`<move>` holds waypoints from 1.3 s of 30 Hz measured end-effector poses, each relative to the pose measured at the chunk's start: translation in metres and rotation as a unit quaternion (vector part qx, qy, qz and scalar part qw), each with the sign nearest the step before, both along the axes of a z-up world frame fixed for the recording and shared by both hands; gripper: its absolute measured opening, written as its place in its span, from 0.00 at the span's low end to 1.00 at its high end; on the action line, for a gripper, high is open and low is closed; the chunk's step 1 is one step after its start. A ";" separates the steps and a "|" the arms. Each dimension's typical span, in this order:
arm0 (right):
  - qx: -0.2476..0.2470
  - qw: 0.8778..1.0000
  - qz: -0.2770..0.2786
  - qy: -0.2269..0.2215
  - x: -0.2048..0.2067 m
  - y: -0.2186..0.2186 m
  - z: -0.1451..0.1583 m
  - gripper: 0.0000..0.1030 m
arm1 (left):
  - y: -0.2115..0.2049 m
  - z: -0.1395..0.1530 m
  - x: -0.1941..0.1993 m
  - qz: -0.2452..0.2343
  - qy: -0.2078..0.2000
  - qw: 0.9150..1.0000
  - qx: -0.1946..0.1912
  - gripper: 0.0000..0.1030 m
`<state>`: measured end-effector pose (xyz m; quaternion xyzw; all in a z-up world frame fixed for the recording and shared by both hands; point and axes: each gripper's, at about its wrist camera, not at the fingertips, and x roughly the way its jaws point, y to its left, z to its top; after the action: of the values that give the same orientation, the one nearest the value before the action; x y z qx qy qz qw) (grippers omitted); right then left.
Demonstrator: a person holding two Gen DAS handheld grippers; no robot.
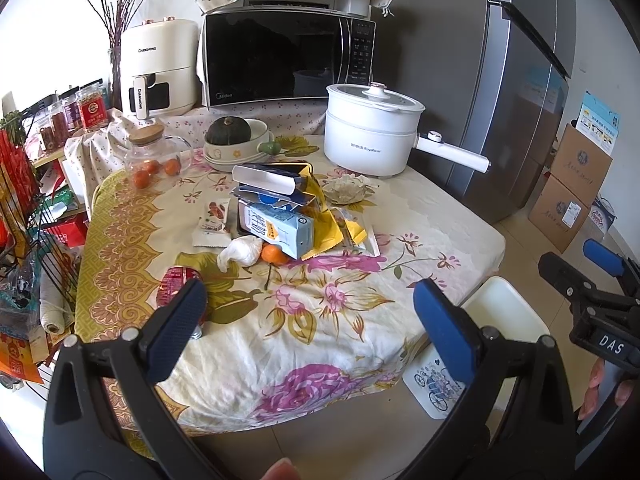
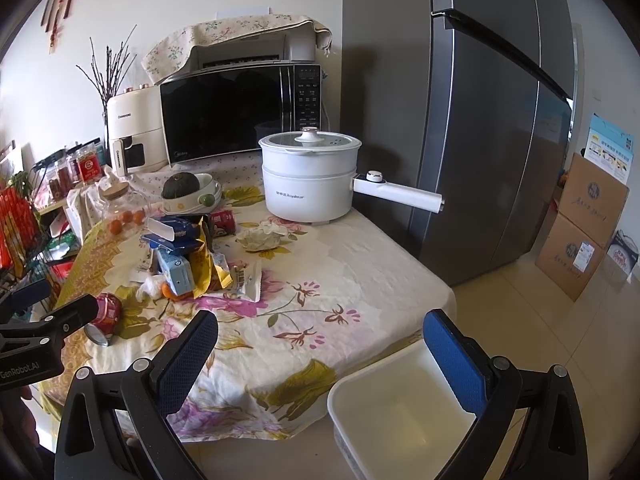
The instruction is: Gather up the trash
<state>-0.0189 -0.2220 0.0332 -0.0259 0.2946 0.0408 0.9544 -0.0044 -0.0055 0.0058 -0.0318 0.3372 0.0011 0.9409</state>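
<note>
in the left wrist view the left gripper (image 1: 308, 316) hangs over the near edge of the table (image 1: 440, 216) with its jaws spread wide and nothing between them. a red can (image 1: 176, 284) lies on its side on the cloth, partly hidden by the left finger. further in sits a heap of trash: a crumpled white tissue (image 1: 240, 252) touching an orange (image 1: 274, 255), a blue milk carton (image 1: 280, 228) on its side, a yellow wrapper (image 1: 324, 216) under it, and a small snack packet (image 1: 214, 220) just to the left. a white bin (image 1: 496, 312) stands on the floor beside the table's right corner. the right gripper (image 1: 592, 280) shows at the right edge; i cannot tell its opening here.

in the right wrist view the right gripper (image 2: 320, 352) is also spread wide and empty, held above the table edge with the white bin (image 2: 360, 388) just below its right finger. the red can (image 2: 105, 314) lies near the left gripper's tip (image 2: 76, 312), apart from the heap. a white electric pot (image 2: 310, 176) stands at the back, a crumpled paper (image 2: 260, 236) just in front of it.
</note>
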 end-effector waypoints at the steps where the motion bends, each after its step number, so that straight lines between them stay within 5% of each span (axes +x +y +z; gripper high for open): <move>1: 0.000 1.000 0.000 0.000 0.000 0.000 0.000 1.00 | 0.000 0.000 0.000 0.000 0.000 1.000 0.000 1.00; 39: 0.007 1.000 -0.004 -0.006 0.000 -0.004 0.002 1.00 | 0.001 0.000 -0.001 0.000 0.001 1.000 0.001 1.00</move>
<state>-0.0192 -0.2259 0.0350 -0.0183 0.2891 0.0388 0.9564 -0.0054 -0.0046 0.0054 -0.0311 0.3379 0.0012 0.9407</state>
